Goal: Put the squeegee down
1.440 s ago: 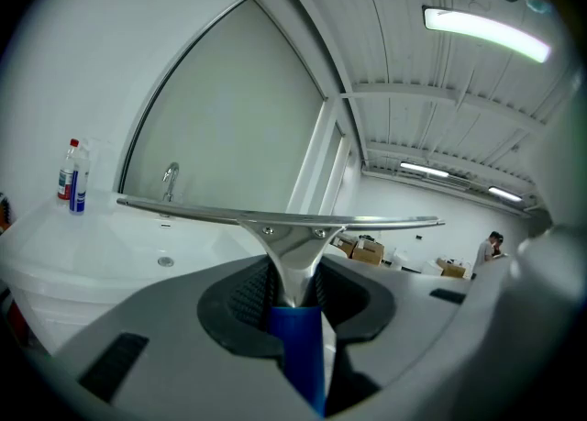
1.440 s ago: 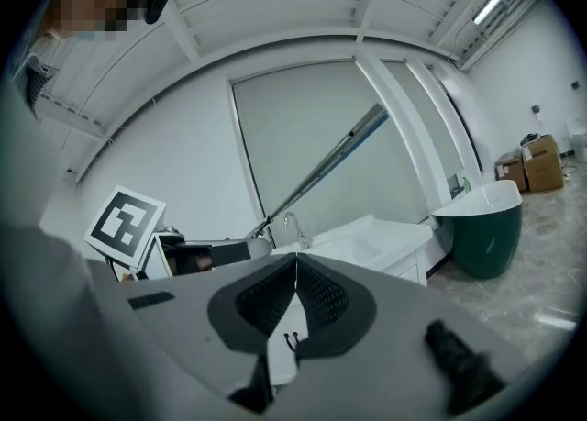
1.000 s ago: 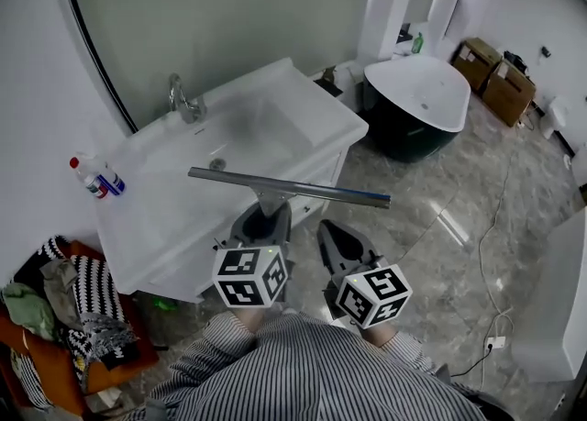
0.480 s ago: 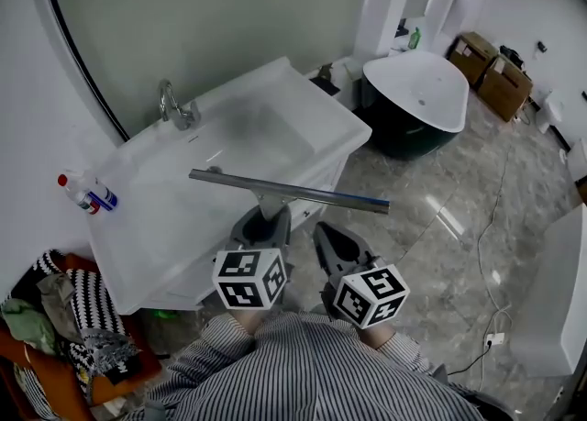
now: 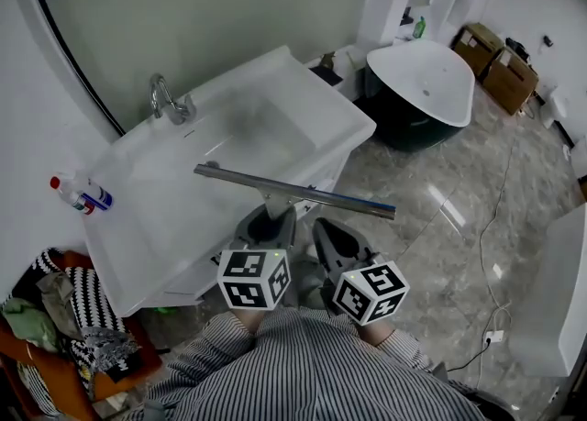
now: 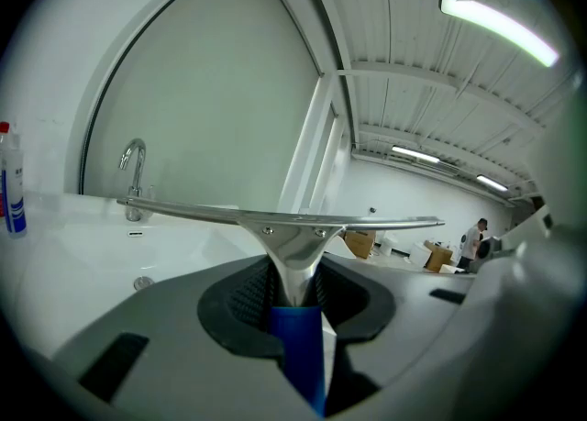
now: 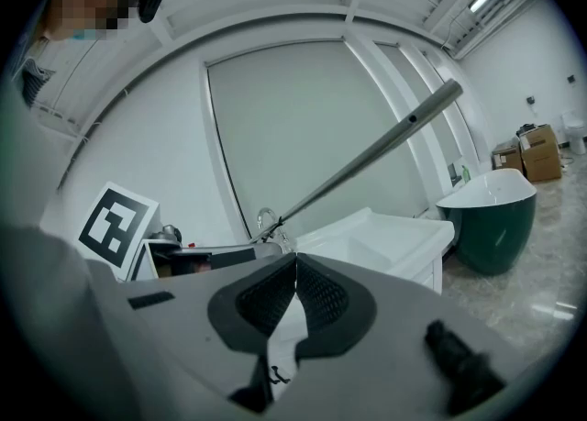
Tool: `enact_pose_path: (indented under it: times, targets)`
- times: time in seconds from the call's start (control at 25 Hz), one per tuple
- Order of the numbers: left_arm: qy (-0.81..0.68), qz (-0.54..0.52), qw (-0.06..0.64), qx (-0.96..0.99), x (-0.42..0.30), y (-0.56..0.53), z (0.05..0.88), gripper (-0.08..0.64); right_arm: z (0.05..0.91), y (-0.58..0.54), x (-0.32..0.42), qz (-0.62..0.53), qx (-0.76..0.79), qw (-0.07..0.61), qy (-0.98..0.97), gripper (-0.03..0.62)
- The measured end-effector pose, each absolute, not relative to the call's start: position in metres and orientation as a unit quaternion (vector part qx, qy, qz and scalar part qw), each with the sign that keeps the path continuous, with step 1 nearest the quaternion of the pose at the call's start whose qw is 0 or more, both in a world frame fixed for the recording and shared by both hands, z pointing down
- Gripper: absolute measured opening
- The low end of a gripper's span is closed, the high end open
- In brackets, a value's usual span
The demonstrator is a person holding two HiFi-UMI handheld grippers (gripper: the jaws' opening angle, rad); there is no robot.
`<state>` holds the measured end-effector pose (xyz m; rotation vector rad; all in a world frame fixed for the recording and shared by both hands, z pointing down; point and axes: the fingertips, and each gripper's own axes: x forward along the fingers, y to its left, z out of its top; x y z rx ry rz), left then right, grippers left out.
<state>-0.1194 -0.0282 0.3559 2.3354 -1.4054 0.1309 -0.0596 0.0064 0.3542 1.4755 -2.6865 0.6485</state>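
The squeegee (image 5: 293, 192) is a long metal blade bar on a metal neck with a blue handle (image 6: 298, 355). My left gripper (image 5: 271, 217) is shut on that handle, and the bar hangs level over the front edge of the white vanity sink (image 5: 183, 217). In the left gripper view the squeegee's bar (image 6: 275, 218) spans the picture in front of the tap (image 6: 134, 181). My right gripper (image 5: 332, 236) is just right of the left one, shut with nothing between its pads (image 7: 295, 295). The squeegee's bar (image 7: 367, 164) crosses the right gripper view diagonally.
A spray bottle (image 5: 78, 193) stands on the counter's left end, and the tap (image 5: 165, 100) is at the back. A large mirror (image 5: 202, 16) hangs behind. A dark bathtub (image 5: 417, 98) and cardboard boxes (image 5: 500, 66) are at the right; clothes (image 5: 64, 318) pile at the lower left.
Both grippers and the squeegee have shifted a little forward and lower toward the vanity; the sink and bottle have slid leftward in the head view. The grip is unchanged.
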Motion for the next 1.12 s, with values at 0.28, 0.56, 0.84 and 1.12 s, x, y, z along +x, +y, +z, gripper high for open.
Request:
enact_pose_path:
  times: [0.28,0.56,0.84,1.12]
  targets:
    - [-0.514,0.045,0.205,0.832,-0.114,-0.076,0.358,0.117,0.357,-0.04,-0.054,0.206,0.459,0.01,-0.864,0.015]
    - [-0.525,0.041,0.205,0.825,-0.1,-0.137,0.358,0.117,0.353,-0.101,-0.038,0.202,0.445,0.012,-0.873,0.015]
    - [-0.541,0.038,0.201,0.816,-0.089,-0.194,0.35,0.117,0.344,-0.164,-0.022,0.2,0.431,0.008,-0.88,0.015]
    - [-0.548,0.032,0.196,0.812,-0.076,-0.251,0.346,0.117,0.34,-0.222,-0.008,0.191,0.424,0.009,-0.885,0.015]
